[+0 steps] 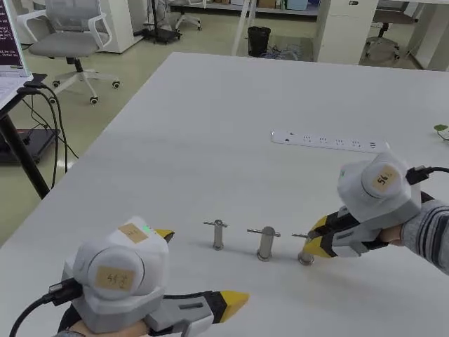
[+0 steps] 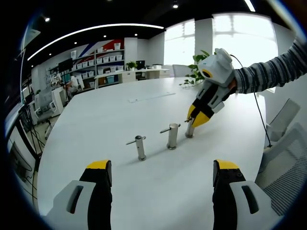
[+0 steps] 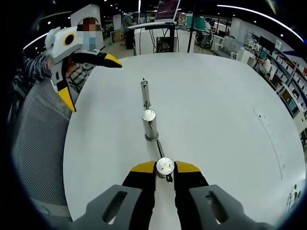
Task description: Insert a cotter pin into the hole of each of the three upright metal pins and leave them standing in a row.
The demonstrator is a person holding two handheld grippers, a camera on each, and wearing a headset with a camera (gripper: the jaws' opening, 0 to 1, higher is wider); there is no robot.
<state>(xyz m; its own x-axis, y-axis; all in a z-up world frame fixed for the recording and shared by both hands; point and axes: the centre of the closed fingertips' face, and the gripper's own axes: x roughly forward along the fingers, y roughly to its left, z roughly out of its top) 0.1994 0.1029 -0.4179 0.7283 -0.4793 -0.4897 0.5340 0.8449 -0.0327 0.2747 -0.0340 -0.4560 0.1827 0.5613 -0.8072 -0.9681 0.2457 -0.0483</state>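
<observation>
Right gripper (image 1: 313, 237) clamped on end pin (image 3: 165, 166), left gripper (image 2: 162, 165) wide open, empty, broad tabletop (image 1: 231, 112) beyond.

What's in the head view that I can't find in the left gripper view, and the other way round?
The head view has a black bin on the floor past the table, and the round white back of the left gripper. The left gripper view has shelves with boxes, bright windows and ceiling lights. Both have the three metal pins standing in a row, the white power strip, and the right gripper closed around the end pin.
</observation>
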